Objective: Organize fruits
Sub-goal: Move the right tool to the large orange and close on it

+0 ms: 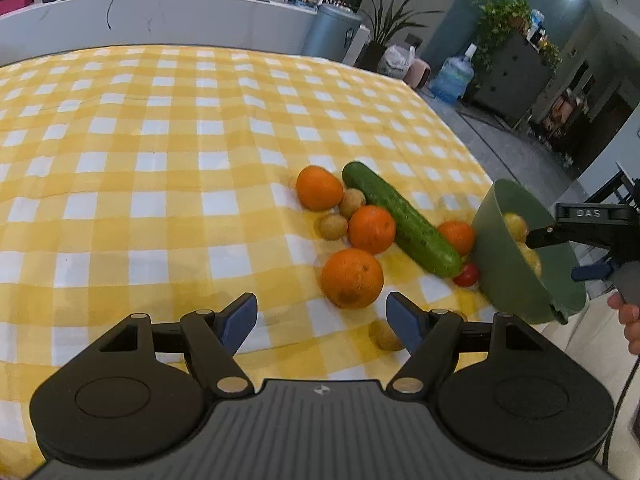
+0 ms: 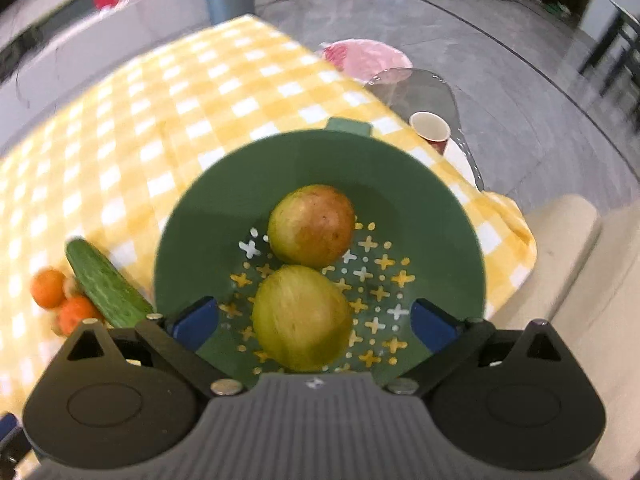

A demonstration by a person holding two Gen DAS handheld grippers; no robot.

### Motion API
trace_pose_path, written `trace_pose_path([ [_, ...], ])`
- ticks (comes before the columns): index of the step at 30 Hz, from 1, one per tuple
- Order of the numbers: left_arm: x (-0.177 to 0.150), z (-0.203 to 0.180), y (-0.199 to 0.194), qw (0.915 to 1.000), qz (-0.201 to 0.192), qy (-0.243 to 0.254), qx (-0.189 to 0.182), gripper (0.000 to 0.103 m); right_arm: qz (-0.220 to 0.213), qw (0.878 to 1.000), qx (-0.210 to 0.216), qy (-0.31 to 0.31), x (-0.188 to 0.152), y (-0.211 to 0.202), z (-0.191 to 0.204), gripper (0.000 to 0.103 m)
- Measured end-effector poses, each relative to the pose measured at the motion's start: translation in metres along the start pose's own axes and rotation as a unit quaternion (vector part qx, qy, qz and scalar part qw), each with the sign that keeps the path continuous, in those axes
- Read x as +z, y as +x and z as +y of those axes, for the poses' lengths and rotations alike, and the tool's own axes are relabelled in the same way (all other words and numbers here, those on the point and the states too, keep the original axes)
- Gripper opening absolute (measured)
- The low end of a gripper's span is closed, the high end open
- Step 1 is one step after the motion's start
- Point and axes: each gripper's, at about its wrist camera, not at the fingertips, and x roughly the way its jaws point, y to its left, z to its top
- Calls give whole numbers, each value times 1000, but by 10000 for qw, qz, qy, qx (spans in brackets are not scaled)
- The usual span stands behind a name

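left gripper (image 1: 322, 320): jaws spread wide, nothing between them, hovering over the cloth (image 1: 160, 160)
right gripper (image 2: 316, 320): jaws spread wide over the bowl (image 2: 400, 184), pads clear of the fruit
bowl: green, perforated bottom, directly under and ahead of the right jaws; right of the left jaws, looks tipped in that view
apples: two in the bowl, near apple (image 2: 302, 320) between the right jaws, far apple (image 2: 312, 226) just ahead, the two touching
loose pile: ahead of the left jaws, left of the bowl
cucumber (image 1: 400, 220): lies diagonally through the pile, near end by the bowl
oranges: four, nearest orange (image 1: 352, 278) just ahead of the left jaws
small brown fruits: two beside the oranges, one more by the left gripper's right pad
tomato (image 1: 467, 275): touching the cucumber end, by the bowl
cup (image 2: 431, 130): beyond the bowl, off the cloth
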Motion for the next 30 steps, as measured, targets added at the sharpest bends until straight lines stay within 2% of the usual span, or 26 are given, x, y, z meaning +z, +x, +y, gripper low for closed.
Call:
trace_pose_path([
  [3,0,2,-2,9998,-142,-63,79,86,-280,9995,119,70,-7,-19,3,99],
  [6,3,6,-7,9994,-335,-58,-49,86,-772,9963,307,215,-22,-43,10,99],
  [10,8,15,-16,9976,-657,-225,-24,88,-1322,9859,944,392,-47,-72,31,99],
  [13,13,24,-19,9973,-684,-266,69,88,-1745,9773,1169,261,-66,-87,57,99],
  [17,17,43,-19,9951,-672,-729,-3,88,-2133,9678,1334,73,-90,-94,81,99],
  [18,18,46,-17,9949,-632,-787,-54,88,-2103,9664,1461,202,-95,-91,80,98],
  [20,21,49,-13,9952,-524,-818,-115,88,-1960,9669,1551,504,-101,-80,74,91],
  [22,23,52,-10,9944,-479,-922,-195,88,-1828,9668,1672,617,-105,-68,69,70],
  [25,24,53,-5,9941,-353,-965,-340,88,-1641,9645,1961,656,-114,-53,67,67],
  [28,22,52,1,9945,-224,-981,-283,88,-1372,9630,2223,668,-118,-36,72,66],
  [30,21,52,4,9948,-113,-988,-236,88,-1251,9654,2254,396,-122,-25,82,66],
])
